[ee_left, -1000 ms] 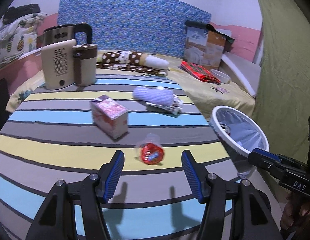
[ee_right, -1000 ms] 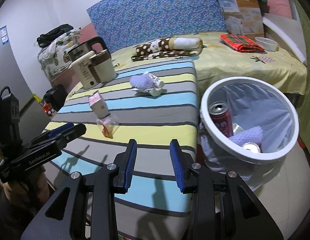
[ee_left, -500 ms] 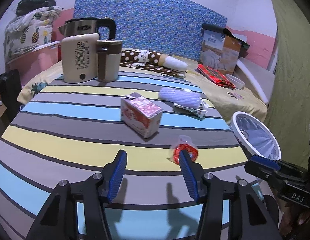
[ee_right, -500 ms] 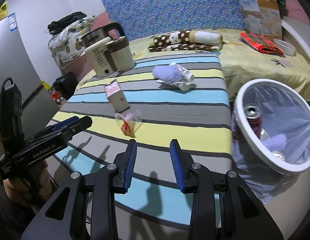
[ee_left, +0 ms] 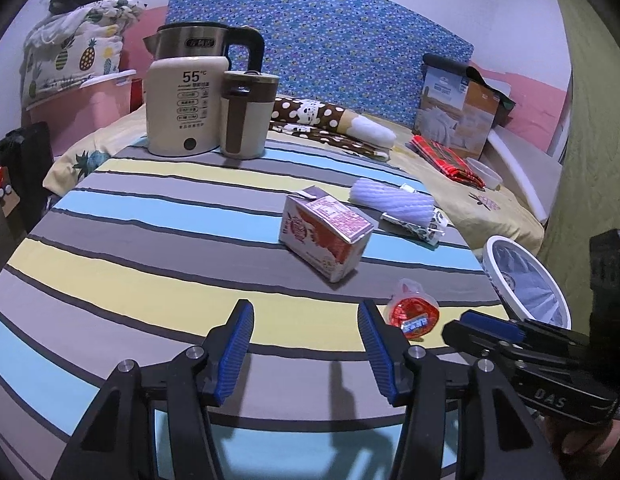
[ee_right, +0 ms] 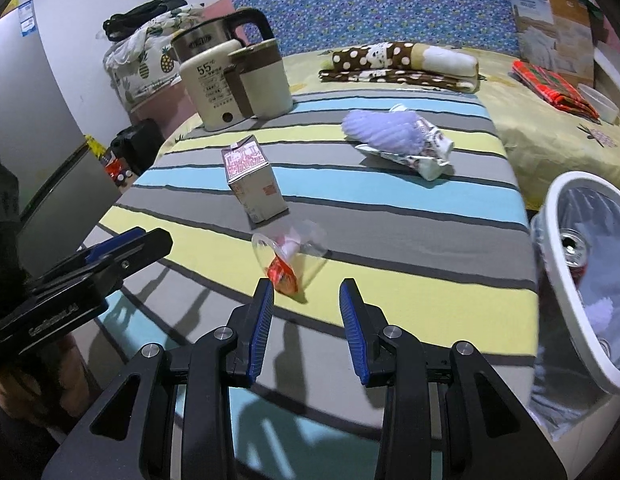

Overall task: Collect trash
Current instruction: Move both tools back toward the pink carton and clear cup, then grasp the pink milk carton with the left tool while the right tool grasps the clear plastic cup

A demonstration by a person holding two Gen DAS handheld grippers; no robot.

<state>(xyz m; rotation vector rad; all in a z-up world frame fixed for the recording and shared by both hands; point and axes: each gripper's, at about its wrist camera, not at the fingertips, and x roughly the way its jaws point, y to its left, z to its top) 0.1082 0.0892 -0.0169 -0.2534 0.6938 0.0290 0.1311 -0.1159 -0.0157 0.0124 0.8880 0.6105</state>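
Clear plastic, thin and likely to crumple, makes up the tipped-over cup (ee_right: 288, 254) with a red wrapper inside, lying on the striped cloth (ee_right: 409, 280) just ahead of the right gripper (ee_right: 306, 312) and nearer its left finger (ee_right: 262, 320), whose two fingers stand moderately apart and hold nothing. To take it well, I would shift that gripper a little leftward so the cup sits between the pads, then close gently across its body before carrying it to the white-rimmed bin (ee_right: 565, 264) off to the right. Beside it, the left gripper (ee_left: 306, 344) is spread wide and empty, the cup lying just right of its right finger (ee_left: 375, 348), so it need only keep clear.
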